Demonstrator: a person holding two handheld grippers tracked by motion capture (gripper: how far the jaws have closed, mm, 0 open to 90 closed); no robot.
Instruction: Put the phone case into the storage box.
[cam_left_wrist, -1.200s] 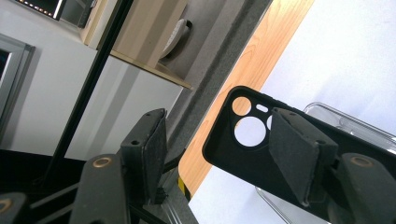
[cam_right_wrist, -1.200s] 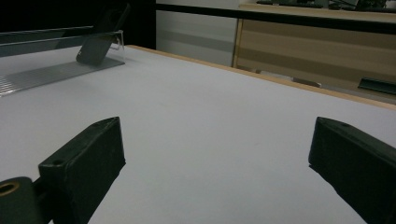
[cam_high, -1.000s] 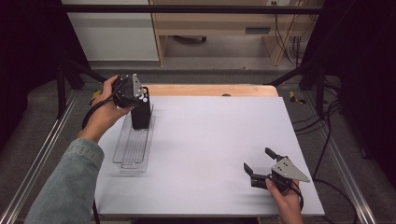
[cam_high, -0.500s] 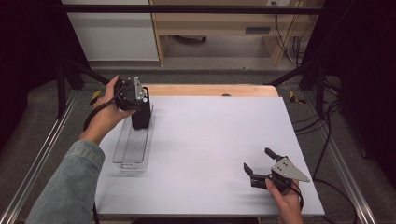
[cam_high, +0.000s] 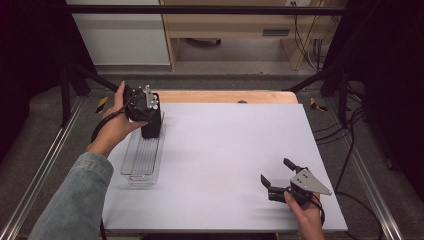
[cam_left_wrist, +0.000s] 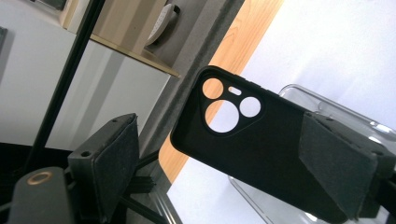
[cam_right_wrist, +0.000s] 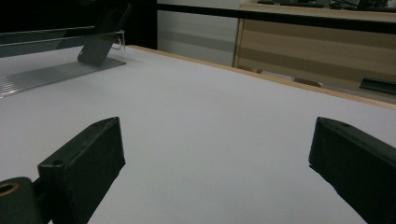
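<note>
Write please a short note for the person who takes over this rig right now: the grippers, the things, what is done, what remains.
Left gripper: fingers open over the far end of the clear tray. One finger lies against the black phone case; the other is apart from it.
Right gripper: open, holds nothing, low over the near right part of the white table.
Case: leans tilted at the tray's far end, camera cutouts uppermost.
Done: the case is in the tray.
Left: probably either close on the case to lift it, or back away if it is being set down; the pictures cannot settle which.
</note>
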